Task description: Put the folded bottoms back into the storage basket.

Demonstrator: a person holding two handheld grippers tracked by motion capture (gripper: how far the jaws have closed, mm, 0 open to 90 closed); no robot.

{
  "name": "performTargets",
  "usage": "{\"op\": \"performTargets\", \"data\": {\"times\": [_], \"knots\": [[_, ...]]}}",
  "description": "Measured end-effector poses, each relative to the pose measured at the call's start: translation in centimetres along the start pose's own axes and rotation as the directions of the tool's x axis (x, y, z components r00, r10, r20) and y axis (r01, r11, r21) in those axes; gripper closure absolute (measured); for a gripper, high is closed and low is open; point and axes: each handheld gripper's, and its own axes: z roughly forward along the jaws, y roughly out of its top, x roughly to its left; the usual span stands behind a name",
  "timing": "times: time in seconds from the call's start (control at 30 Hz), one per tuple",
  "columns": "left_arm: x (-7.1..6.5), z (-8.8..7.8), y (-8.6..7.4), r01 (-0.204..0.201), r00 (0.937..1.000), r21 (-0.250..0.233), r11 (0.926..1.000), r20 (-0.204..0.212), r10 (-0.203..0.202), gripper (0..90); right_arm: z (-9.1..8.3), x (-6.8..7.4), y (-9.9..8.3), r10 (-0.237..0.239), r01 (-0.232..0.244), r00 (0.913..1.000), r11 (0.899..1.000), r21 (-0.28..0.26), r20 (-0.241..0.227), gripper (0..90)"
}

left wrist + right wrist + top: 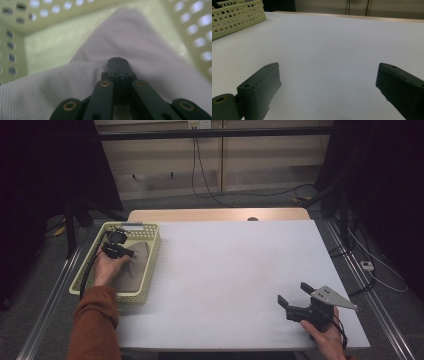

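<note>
A pale yellow-green perforated basket (153,254) stands at the table's left and holds a grey-brown cloth (136,267). My left gripper (131,253) reaches down into the basket at the cloth's upper part. In the left gripper view its jaws (117,59) are pressed together at a small fold of the cloth (155,52), with the basket floor (50,42) behind. My right gripper (292,292) rests near the table's front right corner, open, with nothing between its fingers (328,82).
The white table top (230,265) stretches between the basket and the right gripper. The basket's side wall (237,17) shows far off in the right gripper view. Cables lie on the floor behind and to the right of the table.
</note>
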Motion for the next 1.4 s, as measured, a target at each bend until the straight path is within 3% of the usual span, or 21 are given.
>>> {"op": "performTargets", "data": {"times": [0.07,0.1,0.17,0.2,0.3,0.43,0.5,0.6,0.67,0.73,0.8,0.87,0.93,1.0,1.07,1.2,1.4], "knots": [[0.3,0.0,-0.1,0.021,0.9996,0.013,0.9997,-0.021,-0.021,90.0,0.1,-0.1,0.0,-0.001,0.001,1.0000,1.000,0.001,0.001,5.3],[0.4,0.1,-0.1,0.012,0.9992,0.023,0.9997,-0.037,-0.011,90.0,0.1,-0.1,0.0,0.002,-0.002,1.0000,1.000,0.001,0.001,5.3],[0.4,0.3,0.0,-0.007,0.9998,0.025,0.9997,-0.016,0.008,90.0,0.2,0.0,0.0,-0.002,0.002,1.0000,1.000,0.005,0.002,5.3],[0.3,0.5,0.1,-0.027,0.9996,0.019,0.9994,-0.001,0.027,90.0,0.2,0.0,0.0,-0.004,0.004,1.0000,1.000,0.005,0.002,5.2],[-0.5,0.7,0.6,-0.086,0.9962,0.035,0.9957,-0.014,0.086,90.0,0.2,0.1,0.0,-0.010,0.010,0.9999,1.000,0.010,-0.001,5.2],[-1.2,1.0,0.8,-0.126,0.9906,-0.003,0.9921,0.055,0.126,90.0,0.3,0.0,-0.1,-0.008,0.008,1.0000,1.000,0.011,0.000,5.2],[-1.8,1.2,0.9,-0.149,0.9848,-0.028,0.9884,0.086,0.151,90.0,0.3,0.0,-0.1,-0.003,0.003,1.0000,1.000,0.011,0.001,5.2],[-2.2,1.1,1.0,-0.183,0.9807,-0.042,0.9821,0.060,0.186,90.0,0.3,0.0,-0.1,-0.007,0.007,1.0000,1.000,0.013,0.000,5.2],[-1.8,0.6,0.9,-0.144,0.9876,-0.068,0.9872,0.052,0.148,90.0,0.3,0.0,-0.1,-0.008,0.009,1.0000,1.000,0.013,-0.002,5.2],[-1.1,-0.2,0.8,-0.103,0.9945,-0.093,0.9903,0.011,0.105,90.0,0.3,0.0,-0.1,-0.001,0.001,1.0000,1.000,0.011,0.003,5.1],[-0.3,-0.9,0.5,-0.072,0.9974,-0.127,0.9892,-0.011,0.071,90.0,0.2,-0.1,-0.1,-0.004,0.004,1.0000,1.000,0.012,0.002,5.1],[0.6,-1.2,0.1,-0.040,0.9991,-0.102,0.9940,-0.018,0.038,90.0,0.2,-0.1,-0.1,-0.006,0.006,1.0000,1.000,0.011,0.003,5.1],[1.3,-0.8,-0.6,-0.032,0.9991,-0.033,0.9990,-0.030,0.031,90.0,0.2,0.0,-0.1,-0.005,0.005,1.0000,1.000,0.011,0.002,5.1],[1.8,-0.3,-1.3,-0.022,0.9984,0.006,0.9997,-0.053,0.022,90.0,0.2,0.0,-0.1,-0.007,0.007,1.0000,1.000,0.012,0.001,5.1],[2.2,-0.2,-1.8,-0.017,0.9989,-0.017,0.9997,-0.044,0.017,90.0,0.3,0.0,-0.1,-0.003,0.003,1.0000,1.000,0.012,0.003,5.1],[2.4,0.1,-1.6,-0.018,0.9986,0.000,0.9998,-0.050,0.018,90.0,0.3,0.0,-0.1,-0.005,0.005,1.0000,1.000,0.016,0.005,5.1],[2.6,0.7,-1.2,0.011,0.9989,-0.051,0.9986,-0.046,-0.014,90.0,0.3,0.0,-0.1,-0.006,0.006,1.0000,1.000,0.016,0.003,5.2]]}}
